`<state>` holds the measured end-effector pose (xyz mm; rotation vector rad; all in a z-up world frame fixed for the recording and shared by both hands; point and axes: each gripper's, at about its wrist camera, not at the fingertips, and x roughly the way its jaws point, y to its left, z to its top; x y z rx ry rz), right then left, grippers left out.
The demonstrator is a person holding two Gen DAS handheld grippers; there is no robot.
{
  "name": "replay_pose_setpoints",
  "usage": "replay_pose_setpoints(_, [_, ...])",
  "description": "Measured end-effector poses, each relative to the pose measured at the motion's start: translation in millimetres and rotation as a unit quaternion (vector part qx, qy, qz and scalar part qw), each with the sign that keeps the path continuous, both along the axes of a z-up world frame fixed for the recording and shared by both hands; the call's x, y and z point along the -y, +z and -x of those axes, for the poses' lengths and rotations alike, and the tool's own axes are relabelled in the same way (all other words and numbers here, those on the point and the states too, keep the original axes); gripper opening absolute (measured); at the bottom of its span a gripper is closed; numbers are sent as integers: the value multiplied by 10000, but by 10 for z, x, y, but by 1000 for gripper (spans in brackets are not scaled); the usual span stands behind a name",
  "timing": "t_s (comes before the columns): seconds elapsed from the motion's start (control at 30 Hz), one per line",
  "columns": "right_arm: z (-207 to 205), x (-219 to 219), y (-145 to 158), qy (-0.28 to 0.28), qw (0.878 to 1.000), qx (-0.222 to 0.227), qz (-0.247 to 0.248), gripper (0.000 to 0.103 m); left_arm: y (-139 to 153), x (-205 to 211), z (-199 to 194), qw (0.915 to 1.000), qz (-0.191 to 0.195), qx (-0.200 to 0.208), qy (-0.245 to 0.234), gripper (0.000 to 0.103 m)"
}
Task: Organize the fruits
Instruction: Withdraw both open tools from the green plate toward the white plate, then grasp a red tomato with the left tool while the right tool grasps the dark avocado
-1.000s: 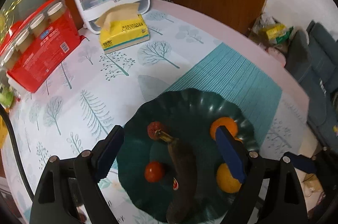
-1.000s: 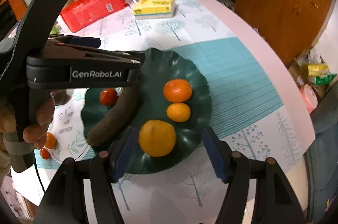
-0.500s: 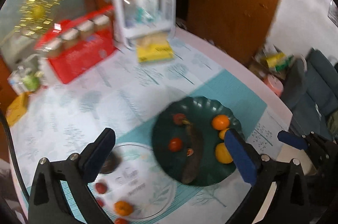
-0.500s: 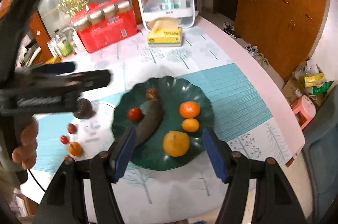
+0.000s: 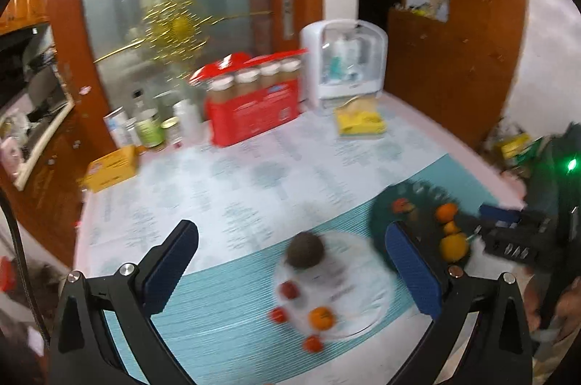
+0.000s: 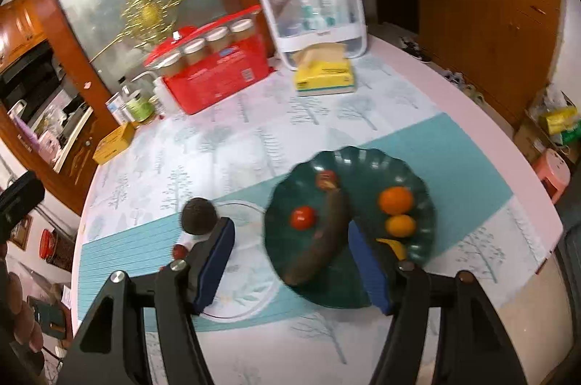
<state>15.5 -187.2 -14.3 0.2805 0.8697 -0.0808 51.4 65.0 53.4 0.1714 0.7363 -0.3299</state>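
Note:
My left gripper hangs high over the table, open wide and holding nothing. Below it a clear glass plate carries a dark avocado, small red tomatoes and a small orange. The dark green plate holds a blackened banana, a tomato, a red fruit and oranges. My right gripper hovers above the near side of that plate, open, with nothing between its blue pads. The avocado lies to its left.
At the table's far side stand a red jar pack, a yellow tissue box, a white cosmetics case, bottles and a yellow box. A rounded table edge runs on the right. A pink stool stands beyond it.
Both grippers rose and drew back from the green plate. The left one swung left to above the glass plate and its jaws widened. The right jaws kept their gap.

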Motion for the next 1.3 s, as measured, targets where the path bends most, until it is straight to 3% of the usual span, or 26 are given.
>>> replay_pose_setpoints(0.33, [-386, -747, -142, 665, 9977, -162, 14, 66, -505, -619, -123, 9971, -224, -459, 570, 103])
replay_pose_setpoints(0.57, [-724, -1046, -465, 957, 9944, -422, -122, 66, -1209, -745, -254, 9893, -164, -1334, 572, 101])
replay_pose_setpoints(0.77, [-1050, -1097, -899, 944, 9923, -714, -362, 66, -1874, -672, -454, 9751, 94, -2116, 660, 96])
replay_pose_setpoints(0.93, [-1261, -1076, -1225, 929, 9904, -813, -628, 66, -2212, -526, -565, 9652, 304, -2526, 611, 79])
replay_pose_setpoints(1.3, [-1537, -1098, -1548, 994, 9837, -956, -1150, 70, -2406, -320, -636, 9614, 333, -2696, 440, 52])
